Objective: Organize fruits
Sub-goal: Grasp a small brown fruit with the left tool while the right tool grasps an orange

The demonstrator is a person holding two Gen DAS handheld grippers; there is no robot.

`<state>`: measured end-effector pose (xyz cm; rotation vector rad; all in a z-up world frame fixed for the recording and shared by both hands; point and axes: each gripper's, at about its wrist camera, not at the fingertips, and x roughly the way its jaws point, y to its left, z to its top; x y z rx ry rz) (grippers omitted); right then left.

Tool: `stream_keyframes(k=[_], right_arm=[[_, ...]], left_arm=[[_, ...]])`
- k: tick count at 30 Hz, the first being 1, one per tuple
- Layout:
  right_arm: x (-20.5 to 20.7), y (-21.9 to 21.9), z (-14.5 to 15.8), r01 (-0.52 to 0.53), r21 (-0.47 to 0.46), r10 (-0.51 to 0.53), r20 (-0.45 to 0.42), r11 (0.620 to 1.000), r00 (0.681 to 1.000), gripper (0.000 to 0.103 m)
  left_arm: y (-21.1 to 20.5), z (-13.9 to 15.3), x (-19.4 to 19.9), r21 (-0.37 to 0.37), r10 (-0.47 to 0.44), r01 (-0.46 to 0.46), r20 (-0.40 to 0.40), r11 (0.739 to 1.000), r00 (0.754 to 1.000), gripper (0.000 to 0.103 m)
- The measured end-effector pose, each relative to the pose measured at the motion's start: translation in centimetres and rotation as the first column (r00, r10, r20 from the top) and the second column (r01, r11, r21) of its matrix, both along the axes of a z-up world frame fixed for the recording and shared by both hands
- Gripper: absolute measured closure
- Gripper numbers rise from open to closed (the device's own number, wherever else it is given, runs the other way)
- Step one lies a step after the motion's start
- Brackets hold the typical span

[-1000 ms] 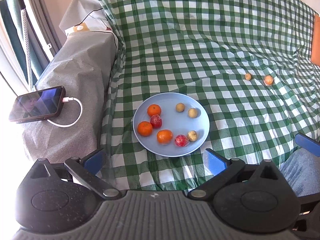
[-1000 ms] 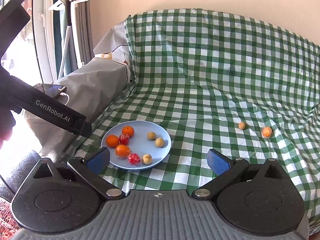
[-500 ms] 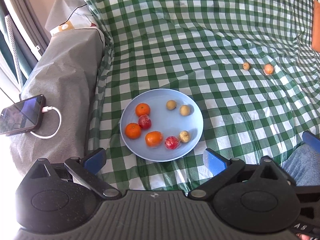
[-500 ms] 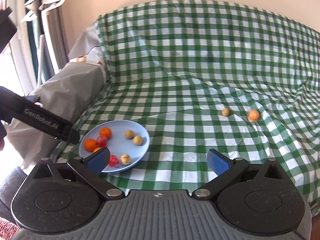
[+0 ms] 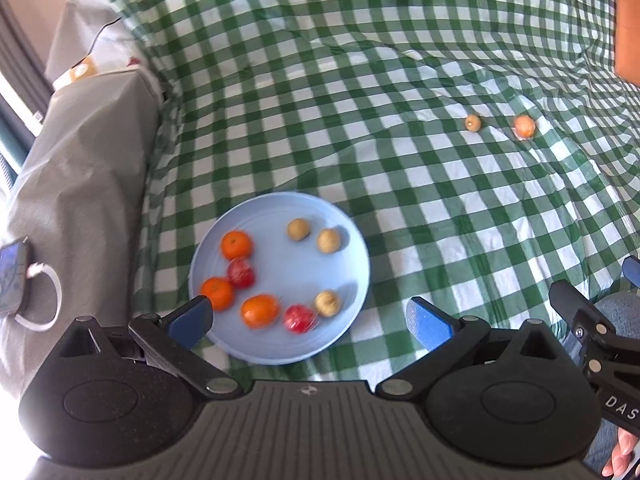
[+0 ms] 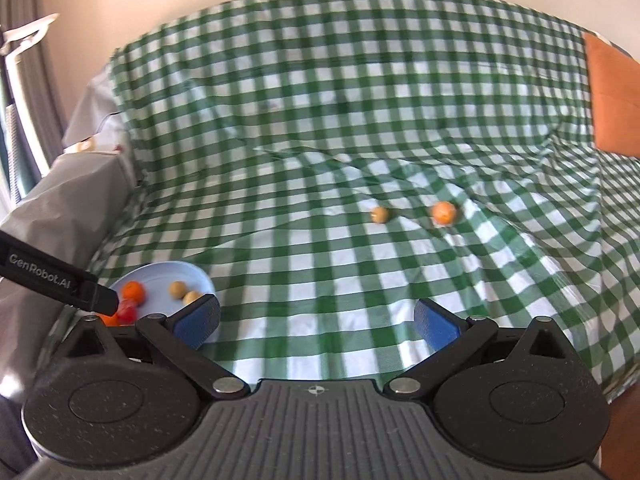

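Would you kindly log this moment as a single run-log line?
left gripper: open, over plate | right gripper: open, empty | plate: eight fruits | cloth: small tan fruit, orange fruit loose

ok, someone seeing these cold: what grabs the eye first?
The green checked cloth fills both views. On it, at lower left, sits a light blue plate with orange, red and tan fruits. Farther right, a tan fruit and an orange fruit lie loose on the cloth, ahead of the open right gripper.
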<state>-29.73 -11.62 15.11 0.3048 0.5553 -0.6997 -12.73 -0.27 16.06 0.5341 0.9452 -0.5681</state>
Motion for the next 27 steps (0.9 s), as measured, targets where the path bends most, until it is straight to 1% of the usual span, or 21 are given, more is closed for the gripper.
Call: stream_keyframes(k=[5, 8, 16, 21, 23, 27], right_arm=[[0.3, -2.9, -0.8, 0.041, 0.01, -0.041, -0.012, 0.999, 0.999, 0.001], [0.6, -5.1, -1.3, 0.079, 0.013, -0.079, -0.017, 0.997, 0.997, 0.001], [1.4, -11.7, -2.8, 0.195, -0.013, -0.195, -0.033, 0.981, 0.98, 0.001], [2.1, -16.0, -4.5, 0.263, 0.001, -0.263, -0.045, 0.965, 0.964, 0.001], [2.9, -17.7, -5.4, 0.275, 0.009, -0.275, -0.055, 0.961, 0.96, 0.001], [4.7, -21.0, -7.6, 0.306, -0.009, -0.305, -0.083, 0.952, 0.949, 0.001]], left_arm=[[-3.6, -1.0, 0.8, 0.019, -0.033, 0.033, 0.005, 0.999, 0.999, 0.0], [-5.8, -1.8, 1.5, 0.025, -0.049, 0.05, -0.01, 0.998, 0.999, 0.0], [-12.3, -4.1, 3.6, 0.018, -0.089, 0.09, -0.023, 0.996, 0.996, 0.0], [-16.4, -6.6, 4.8, 0.019, -0.128, 0.129, -0.029, 0.991, 0.991, 0.0], [-17.8, -7.8, 5.3, 0.007, -0.146, 0.146, -0.027, 0.989, 0.989, 0.0], [-21.0, -10.5, 6.5, -0.002, -0.187, 0.187, -0.033, 0.982, 0.982, 0.0]])
